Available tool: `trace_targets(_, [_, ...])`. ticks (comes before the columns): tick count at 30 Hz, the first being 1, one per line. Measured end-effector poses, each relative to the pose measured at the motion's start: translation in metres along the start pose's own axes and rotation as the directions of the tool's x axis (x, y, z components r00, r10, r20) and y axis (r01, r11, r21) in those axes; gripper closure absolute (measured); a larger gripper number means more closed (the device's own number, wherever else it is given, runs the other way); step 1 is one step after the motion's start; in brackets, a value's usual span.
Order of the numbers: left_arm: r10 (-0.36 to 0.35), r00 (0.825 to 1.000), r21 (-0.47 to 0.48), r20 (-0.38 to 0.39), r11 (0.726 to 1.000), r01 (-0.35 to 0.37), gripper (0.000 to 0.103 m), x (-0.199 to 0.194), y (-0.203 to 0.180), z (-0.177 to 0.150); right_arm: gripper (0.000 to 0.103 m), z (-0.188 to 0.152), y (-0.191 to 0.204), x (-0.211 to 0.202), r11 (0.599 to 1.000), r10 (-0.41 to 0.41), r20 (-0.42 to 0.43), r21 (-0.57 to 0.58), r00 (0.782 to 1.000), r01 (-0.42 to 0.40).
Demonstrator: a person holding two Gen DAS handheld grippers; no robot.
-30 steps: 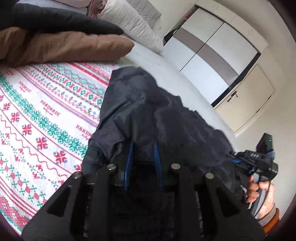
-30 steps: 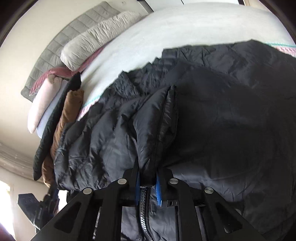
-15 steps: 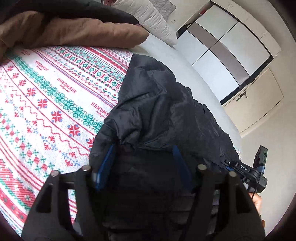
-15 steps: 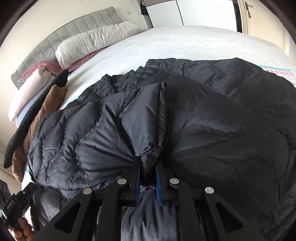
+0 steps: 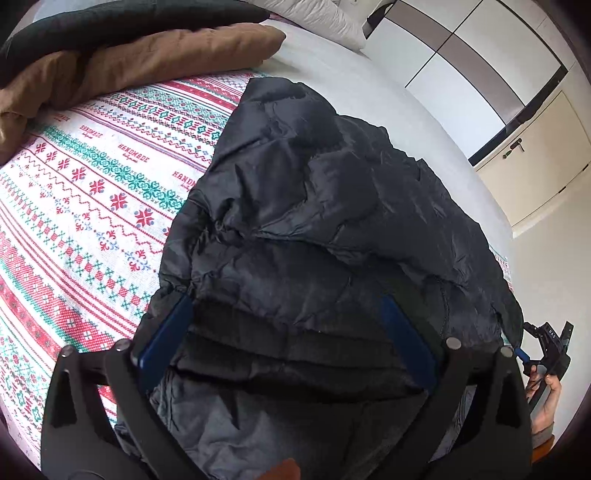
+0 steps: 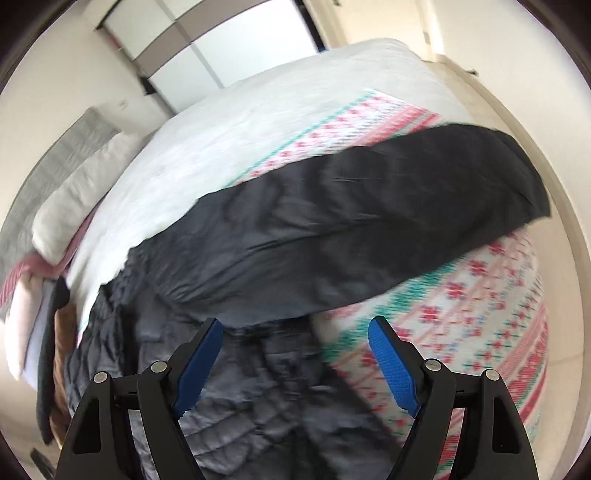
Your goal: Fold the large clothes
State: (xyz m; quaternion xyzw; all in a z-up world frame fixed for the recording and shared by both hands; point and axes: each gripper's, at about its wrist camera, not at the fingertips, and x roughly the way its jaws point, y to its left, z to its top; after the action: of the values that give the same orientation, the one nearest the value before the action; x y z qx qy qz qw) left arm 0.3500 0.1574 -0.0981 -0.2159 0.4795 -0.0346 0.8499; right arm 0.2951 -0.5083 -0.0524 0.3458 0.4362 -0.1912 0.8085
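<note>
A large black puffer jacket (image 5: 332,206) lies folded over on the patterned red, green and white bedspread (image 5: 85,192). My left gripper (image 5: 286,306) is open, its blue pads wide apart just above the jacket's near edge. In the right wrist view the jacket (image 6: 332,229) stretches across the bed. My right gripper (image 6: 295,328) is open and empty above the jacket's near part. The right gripper also shows in the left wrist view (image 5: 546,350), held in a hand at the bed's edge.
A brown cushion (image 5: 129,62) and a black one (image 5: 110,22) lie at the head of the bed, with white pillows (image 6: 74,199) beyond. A wardrobe (image 5: 480,74) stands past the bed. The white sheet (image 6: 258,122) shows past the jacket.
Both grippers opened and let go of the jacket. The left opened first, the right in the last half second. The right gripper swung right, and the jacket now lies flatter.
</note>
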Motion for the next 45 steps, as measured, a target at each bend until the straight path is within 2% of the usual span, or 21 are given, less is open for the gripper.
trace_targets(5, [0.001,1.0,-0.011,-0.003,1.0,-0.001,0.001,0.001,-0.003,0.001,0.021,0.021,-0.075,0.017,0.973,0.03,-0.017,0.23,0.999,-0.025])
trace_targets(6, [0.0,1.0,-0.015,-0.004,1.0,0.0,0.001,0.001,-0.002,0.001,0.021,0.027,-0.083,0.022,0.965,0.064,-0.007,0.257,0.998,-0.06])
trace_targets(9, [-0.008,1.0,-0.027,-0.007,1.0,0.008,0.001,0.002,0.001,0.003,0.021,0.045,-0.095,0.028,0.941,0.119,0.06,0.312,0.991,-0.132])
trace_targets(12, [-0.039,0.999,-0.032,-0.034,0.999,0.038,0.001,0.005,0.004,0.003,0.022,0.061,-0.1,0.036,0.923,0.12,0.121,0.352,0.985,-0.156])
trace_targets(13, [-0.057,0.998,-0.032,-0.038,0.998,0.056,0.001,0.006,0.004,0.003,0.025,0.066,-0.099,0.039,0.919,0.105,0.141,0.364,0.985,-0.15])
trace_targets(15, [-0.078,0.996,-0.029,-0.033,0.997,0.077,0.001,0.005,0.004,0.003,0.051,0.074,-0.094,0.046,0.924,0.041,0.154,0.371,0.987,-0.096])
trace_targets(16, [-0.077,0.997,-0.022,-0.026,0.997,0.077,0.001,0.004,0.003,0.003,0.08,0.077,-0.091,0.047,0.925,0.018,0.153,0.373,0.988,-0.074])
trace_targets(17, [-0.072,0.997,-0.015,-0.019,0.997,0.071,0.001,0.002,0.003,0.003,0.093,0.078,-0.088,0.045,0.921,0.028,0.171,0.378,0.985,-0.092])
trace_targets(18, [-0.063,0.998,-0.007,-0.012,0.998,0.063,0.001,0.001,0.003,0.004,0.093,0.078,-0.085,0.04,0.919,0.04,0.207,0.377,0.978,-0.117])
trace_targets(20, [-0.048,0.999,0.004,0.002,0.999,0.048,0.001,-0.002,0.001,0.005,0.096,0.08,-0.066,0.023,0.938,0.048,0.274,0.317,0.96,-0.137])
trace_targets(24, [-0.063,0.998,0.015,0.004,0.998,0.063,0.001,-0.005,-0.002,0.005,0.097,0.08,-0.001,-0.019,0.992,0.065,0.35,0.078,0.935,-0.098])
trace_targets(26, [-0.066,0.998,0.029,0.008,0.997,0.066,0.001,-0.007,-0.005,0.005,0.097,0.075,0.037,-0.04,0.995,0.101,0.376,-0.052,0.921,-0.088])
trace_targets(28, [-0.06,0.998,0.048,0.017,0.997,0.059,0.001,-0.009,-0.009,0.004,0.097,0.065,0.078,-0.057,0.981,0.14,0.389,-0.181,0.911,-0.073])
trace_targets(31, [-0.044,0.999,0.073,0.019,0.996,0.043,0.001,-0.009,-0.014,0.004,0.097,0.039,0.142,-0.076,0.924,0.176,0.385,-0.382,0.906,-0.017])
trace_targets(35, [-0.045,0.999,0.078,0.016,0.996,0.043,0.001,-0.007,-0.015,0.004,0.096,-0.013,0.222,-0.077,0.798,0.228,0.336,-0.602,0.914,0.022])
trace_targets(37, [-0.045,0.999,0.072,0.016,0.996,0.044,0.001,-0.006,-0.013,0.005,0.095,-0.048,0.253,-0.07,0.73,0.26,0.287,-0.683,0.922,0.007])
trace_targets(40, [-0.043,0.999,0.064,0.018,0.997,0.042,0.001,-0.006,-0.009,0.005,0.094,-0.095,0.29,-0.043,0.644,0.288,0.164,-0.762,0.944,-0.064])
trace_targets(42, [-0.038,0.999,0.06,0.018,0.998,0.036,0.001,-0.005,-0.008,0.005,0.082,-0.129,0.306,-0.011,0.584,0.282,0.048,-0.801,0.958,-0.132])
trace_targets(43, [-0.035,0.999,0.061,0.017,0.998,0.033,0.001,-0.005,-0.008,0.005,0.058,-0.146,0.313,0.01,0.549,0.243,-0.034,-0.819,0.97,-0.166])
trace_targets(44, [-0.031,0.999,0.064,0.016,0.998,0.03,0.001,-0.005,-0.009,0.005,0.031,-0.164,0.318,0.037,0.513,0.157,-0.135,-0.835,0.978,-0.197])
trace_targets(45, [-0.028,0.999,0.069,0.016,0.997,0.026,0.001,-0.005,-0.009,0.005,0.03,-0.182,0.32,0.061,0.491,0.06,-0.189,-0.849,0.98,-0.194])
